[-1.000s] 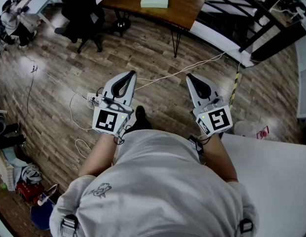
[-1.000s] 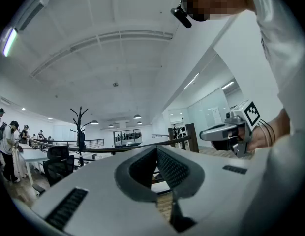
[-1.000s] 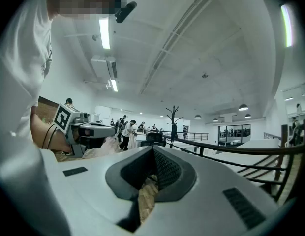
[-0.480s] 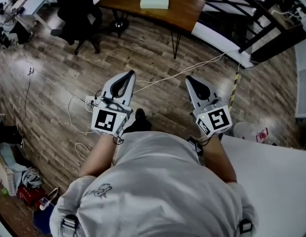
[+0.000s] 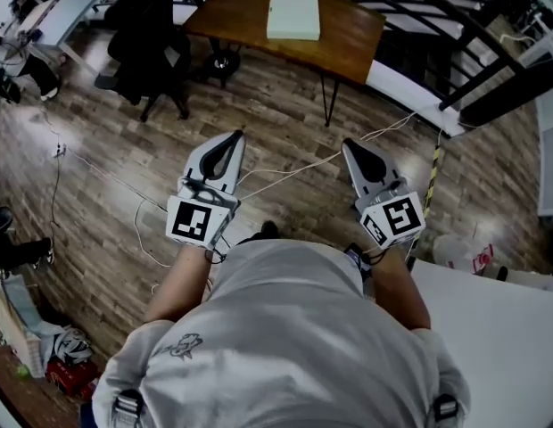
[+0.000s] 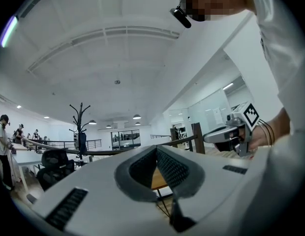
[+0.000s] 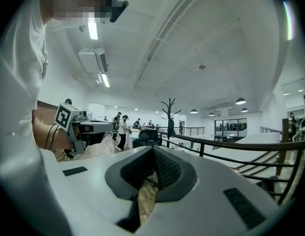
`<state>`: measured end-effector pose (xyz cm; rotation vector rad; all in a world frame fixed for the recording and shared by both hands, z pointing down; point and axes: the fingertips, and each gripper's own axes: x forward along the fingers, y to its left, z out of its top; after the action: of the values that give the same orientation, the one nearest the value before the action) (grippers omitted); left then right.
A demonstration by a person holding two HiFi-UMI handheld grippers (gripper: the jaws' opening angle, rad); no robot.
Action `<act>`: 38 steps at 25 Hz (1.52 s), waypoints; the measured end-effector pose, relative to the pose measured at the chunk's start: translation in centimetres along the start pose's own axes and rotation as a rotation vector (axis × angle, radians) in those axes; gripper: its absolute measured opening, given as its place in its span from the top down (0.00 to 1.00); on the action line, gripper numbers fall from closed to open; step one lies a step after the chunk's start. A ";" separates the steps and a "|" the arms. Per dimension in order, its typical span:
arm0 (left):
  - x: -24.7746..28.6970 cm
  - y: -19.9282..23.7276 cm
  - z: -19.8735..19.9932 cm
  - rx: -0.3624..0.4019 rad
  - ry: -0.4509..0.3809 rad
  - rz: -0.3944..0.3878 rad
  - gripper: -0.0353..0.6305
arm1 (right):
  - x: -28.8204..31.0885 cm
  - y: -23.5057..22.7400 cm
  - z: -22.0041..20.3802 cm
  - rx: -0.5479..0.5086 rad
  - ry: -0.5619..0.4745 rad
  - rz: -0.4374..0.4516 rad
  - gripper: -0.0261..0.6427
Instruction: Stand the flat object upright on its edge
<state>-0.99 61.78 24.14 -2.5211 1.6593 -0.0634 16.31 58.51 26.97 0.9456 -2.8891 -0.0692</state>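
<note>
"Where's the thing they're meant to stand up?"

"Going from the left: the left gripper [image 5: 232, 137] is closed on nothing, held level over the floor [image 5: 98, 150]. Ahead, the pale flat object [image 5: 293, 16] lies flat on the brown table [image 5: 348, 38], well apart from both grippers. The right gripper [image 5: 350, 144] is closed and empty too."

"How will it handle?"

"It looks stiff and light, maybe a pad or thin box. I'd pinch one long edge, tip it up and steady the far face. That smooth wood may let it slide."
</note>
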 end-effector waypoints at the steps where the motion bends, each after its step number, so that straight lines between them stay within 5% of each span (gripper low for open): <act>1: 0.3 1.2 0.2 0.009 0.002 0.001 0.93 | 0.9 -0.1 0.3 -0.006 0.001 -0.001 0.91; 10: 4.3 6.8 -1.0 0.017 0.019 0.010 0.93 | 6.3 -3.2 -0.4 -0.001 0.024 0.002 0.91; 20: 13.7 10.0 -2.2 0.004 0.028 0.054 0.93 | 13.0 -12.6 -0.8 0.011 0.006 0.079 0.91; 29: 23.1 8.7 -2.0 0.010 0.027 0.093 0.93 | 15.3 -23.0 -0.8 0.027 -0.028 0.120 0.91; 38: 28.0 10.7 -3.4 0.022 0.066 0.135 0.93 | 18.8 -27.8 -1.1 0.066 -0.043 0.149 0.91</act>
<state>0.01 31.69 25.26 -2.4087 1.8388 -0.1536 17.67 25.01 27.54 0.7445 -3.0084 0.0168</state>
